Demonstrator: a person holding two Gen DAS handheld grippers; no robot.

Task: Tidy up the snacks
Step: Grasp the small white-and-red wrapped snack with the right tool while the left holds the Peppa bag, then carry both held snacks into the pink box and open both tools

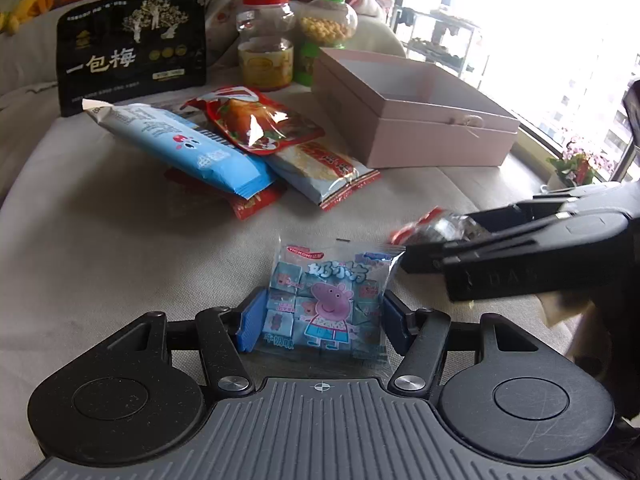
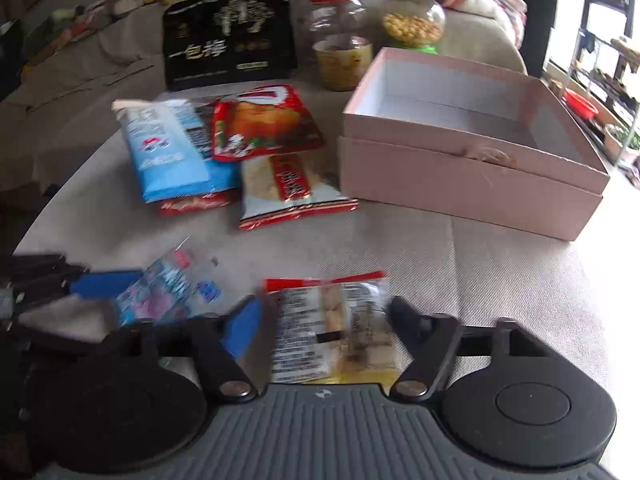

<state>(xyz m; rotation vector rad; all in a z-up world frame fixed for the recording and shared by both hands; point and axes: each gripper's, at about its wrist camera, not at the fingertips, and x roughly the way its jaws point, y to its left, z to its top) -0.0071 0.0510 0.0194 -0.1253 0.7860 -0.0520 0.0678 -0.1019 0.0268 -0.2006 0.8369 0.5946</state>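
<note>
Left fingers [image 1: 318, 320] are clamped on a cartoon candy bag [image 1: 326, 306]; right fingers [image 2: 326, 330] are closed around a clear snack packet [image 2: 332, 328] above a beige cushioned surface [image 2: 460, 264].

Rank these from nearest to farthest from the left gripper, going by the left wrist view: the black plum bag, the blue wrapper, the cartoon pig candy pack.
1. cartoon pig candy pack, between the left gripper fingers.
2. blue wrapper, mid-table, left of centre.
3. black plum bag, upright at the back left.
</note>
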